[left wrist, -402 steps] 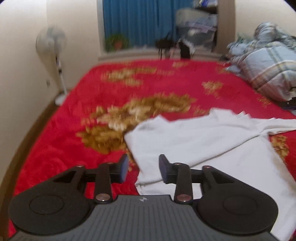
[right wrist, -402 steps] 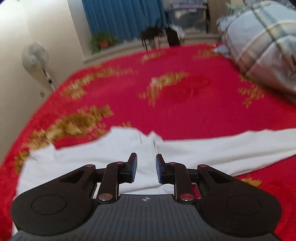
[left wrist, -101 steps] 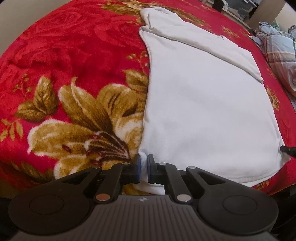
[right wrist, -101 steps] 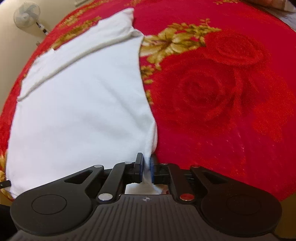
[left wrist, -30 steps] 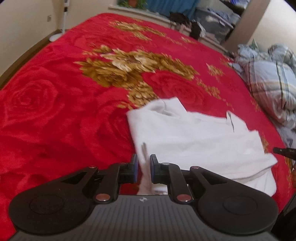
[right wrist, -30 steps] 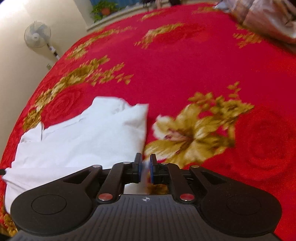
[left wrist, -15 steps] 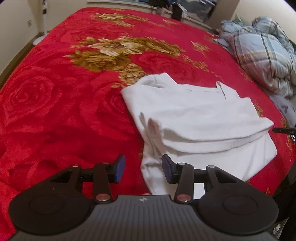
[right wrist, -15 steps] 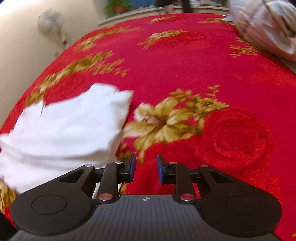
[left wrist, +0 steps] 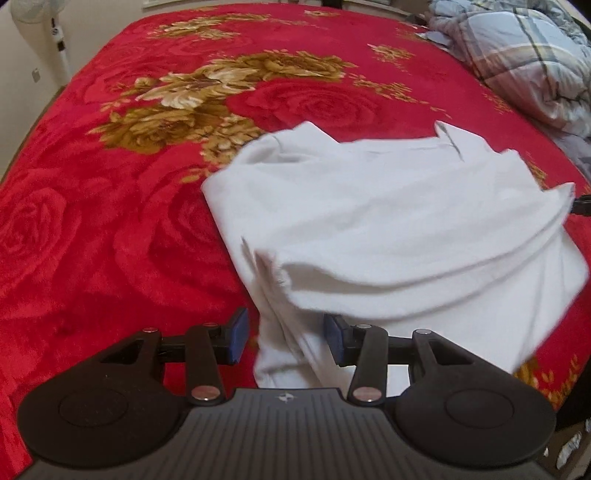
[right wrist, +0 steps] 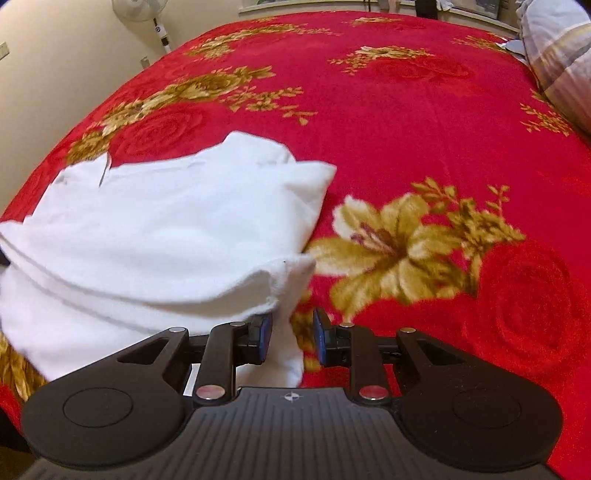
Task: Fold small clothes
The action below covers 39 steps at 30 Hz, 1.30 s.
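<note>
A white garment (left wrist: 388,229) lies folded over on itself on the red floral bedspread (left wrist: 92,221), its upper layer resting loosely on the lower one. My left gripper (left wrist: 286,338) is open at the garment's near left corner, its fingers either side of the cloth edge without pinching it. In the right wrist view the same garment (right wrist: 166,229) lies to the left. My right gripper (right wrist: 291,338) is open at its near right corner, with cloth between the fingers but not pinched.
A plaid grey-blue duvet (left wrist: 528,55) is heaped at the far right of the bed. A standing fan (right wrist: 147,14) is by the cream wall on the left. The bedspread (right wrist: 443,110) stretches far and right. The other gripper's tip (left wrist: 581,205) shows at the garment's right edge.
Both grippers carried the garment's lower edge up over it, then opened and let go. Since half a second ago they have stayed open and moved closer to the folded cloth.
</note>
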Available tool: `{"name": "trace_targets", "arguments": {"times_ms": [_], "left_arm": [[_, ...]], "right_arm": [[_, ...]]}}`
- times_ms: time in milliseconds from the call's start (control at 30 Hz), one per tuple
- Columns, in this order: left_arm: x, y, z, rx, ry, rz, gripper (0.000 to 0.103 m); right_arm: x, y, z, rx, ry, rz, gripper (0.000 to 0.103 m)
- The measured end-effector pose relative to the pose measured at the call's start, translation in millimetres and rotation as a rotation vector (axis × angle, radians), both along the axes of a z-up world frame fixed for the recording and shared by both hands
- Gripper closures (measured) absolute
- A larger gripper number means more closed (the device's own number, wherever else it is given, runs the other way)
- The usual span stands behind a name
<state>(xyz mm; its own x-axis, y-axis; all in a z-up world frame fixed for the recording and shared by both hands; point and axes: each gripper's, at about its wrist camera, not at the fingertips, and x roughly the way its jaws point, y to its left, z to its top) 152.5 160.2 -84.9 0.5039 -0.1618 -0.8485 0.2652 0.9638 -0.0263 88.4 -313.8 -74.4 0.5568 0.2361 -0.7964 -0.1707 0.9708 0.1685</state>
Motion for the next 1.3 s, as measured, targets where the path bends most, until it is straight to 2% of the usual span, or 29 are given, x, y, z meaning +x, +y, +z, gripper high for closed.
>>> {"name": "trace_targets", "arguments": {"times_ms": [133, 267, 367, 433, 500, 533, 567, 600, 633, 667, 800, 867, 900, 967, 1067, 1167, 1300], "left_arm": [[16.1, 0.5, 3.3, -0.007, -0.038, 0.044, 0.054], [31.7, 3.3, 9.1, -0.055, -0.072, 0.096, 0.054], [38.8, 2.9, 9.7, -0.102, -0.069, 0.105, 0.054], [40.9, -0.6, 7.9, -0.100, -0.066, 0.093, 0.054], [41.1, -4.3, 6.1, -0.073, -0.068, 0.079, 0.063], [40.8, -4.8, 5.0, -0.070, -0.067, 0.069, 0.081], [40.4, -4.6, 4.6, -0.070, -0.068, 0.059, 0.090], [39.7, -3.6, 6.2, -0.072, -0.077, 0.056, 0.091], [39.0, -1.5, 7.9, -0.079, -0.086, 0.055, 0.094], [38.2, 2.1, 11.6, -0.094, -0.102, 0.059, 0.095], [38.2, 22.1, 28.5, -0.172, -0.200, 0.176, 0.098], [43.2, 24.1, 24.6, -0.141, -0.188, 0.225, 0.098], [46.8, 21.6, 19.9, -0.113, -0.162, 0.228, 0.098], [51.9, 15.8, 10.5, -0.079, -0.114, 0.224, 0.098], [54.5, 9.9, 9.4, -0.061, -0.118, 0.214, 0.098], [55.6, 16.9, 17.0, -0.101, -0.155, 0.251, 0.098], [57.2, 22.2, 30.9, -0.136, -0.268, 0.292, 0.098]], "right_arm": [[18.3, -1.8, 0.1, 0.010, -0.005, -0.060, 0.078], [36.0, 0.3, -1.5, 0.030, -0.008, -0.098, 0.078], [46.6, 2.9, -2.2, 0.054, -0.016, -0.115, 0.078], [51.5, 5.3, -1.6, 0.081, -0.019, -0.112, 0.078], [54.4, 9.9, -0.4, 0.102, -0.020, -0.094, 0.078], [55.3, 12.2, -0.2, 0.100, -0.022, -0.085, 0.078], [56.2, 14.7, -0.7, 0.090, -0.022, -0.078, 0.078], [57.0, 16.5, -1.1, 0.086, -0.019, -0.072, 0.078], [57.3, 17.6, -0.6, 0.087, -0.023, -0.067, 0.087], [57.0, 18.1, 1.6, 0.085, -0.037, -0.064, 0.096], [53.4, 7.5, 21.6, 0.168, -0.151, -0.125, 0.099], [53.2, -2.0, 27.8, 0.240, -0.207, -0.199, 0.099], [55.4, -4.6, 25.9, 0.244, -0.209, -0.240, 0.099], [65.3, -5.5, 15.2, 0.220, -0.153, -0.279, 0.099], [77.2, 4.5, 3.5, 0.159, -0.093, -0.266, 0.099], [82.5, 9.4, 7.1, 0.154, -0.118, -0.269, 0.099], [78.7, 5.5, 23.2, 0.208, -0.226, -0.313, 0.099]]}}
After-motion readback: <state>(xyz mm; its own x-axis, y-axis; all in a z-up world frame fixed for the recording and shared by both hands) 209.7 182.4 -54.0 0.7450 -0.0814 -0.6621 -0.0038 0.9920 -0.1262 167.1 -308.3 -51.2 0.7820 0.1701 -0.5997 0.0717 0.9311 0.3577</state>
